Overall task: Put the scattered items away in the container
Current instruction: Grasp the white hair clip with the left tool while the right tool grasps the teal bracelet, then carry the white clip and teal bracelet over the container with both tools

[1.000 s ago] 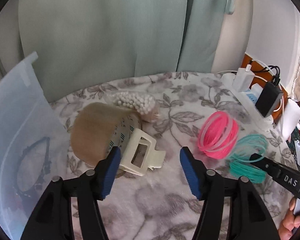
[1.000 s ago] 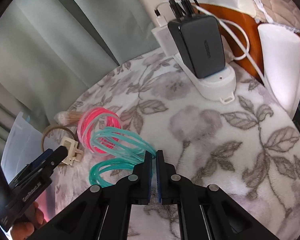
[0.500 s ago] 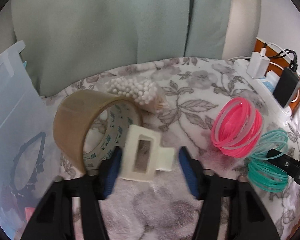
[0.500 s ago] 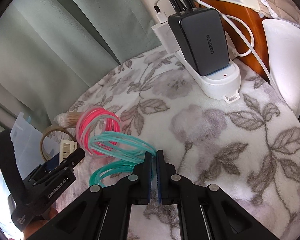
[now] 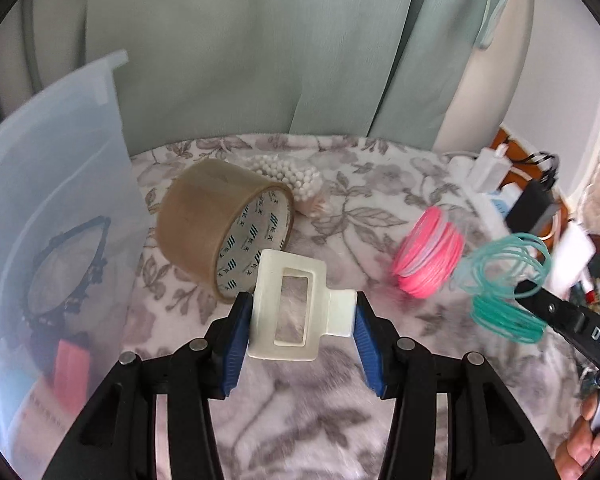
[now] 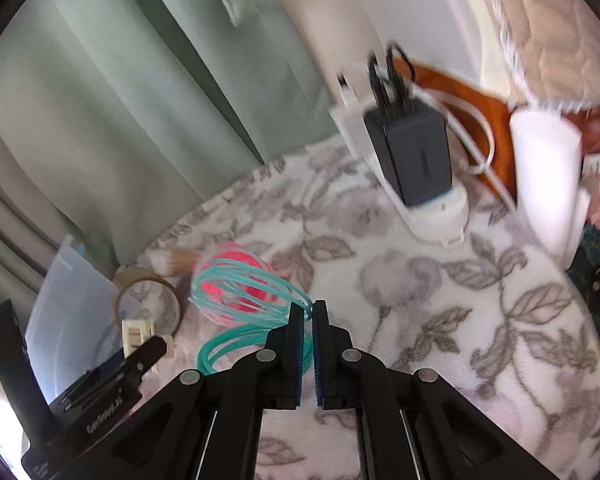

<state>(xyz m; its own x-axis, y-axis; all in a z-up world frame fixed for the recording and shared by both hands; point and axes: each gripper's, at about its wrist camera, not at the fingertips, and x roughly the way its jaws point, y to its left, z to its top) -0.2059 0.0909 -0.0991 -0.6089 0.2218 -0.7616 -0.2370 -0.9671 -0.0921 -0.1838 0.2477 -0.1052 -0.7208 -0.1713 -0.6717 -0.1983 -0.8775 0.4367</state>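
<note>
My left gripper [image 5: 300, 320] is shut on a cream plastic hair clip [image 5: 296, 308], its blue pads pressing on both of the clip's ends just above the floral blanket. Behind the clip a brown tape roll [image 5: 208, 224] lies on its side, with a bundle of cotton swabs [image 5: 288, 176] past it. My right gripper [image 6: 309, 316] is shut on a teal coiled band [image 6: 236, 288]. The band's upper loops hang lifted and its lower loops trail below. A pink coiled band [image 5: 428, 252] rests beside it. The translucent plastic container [image 5: 60, 160] stands at the left and holds a dark band and a pink item.
A white power strip with a black charger [image 6: 416, 160] and cables sits at the blanket's far right edge, next to a white object [image 6: 548, 184]. Green curtains hang behind. A person's hand [image 5: 580, 448] shows at the lower right of the left wrist view.
The left jaws went from standing wide around the hair clip to gripping it. The right gripper rose with the teal band, pulling its upper loops off the blanket.
</note>
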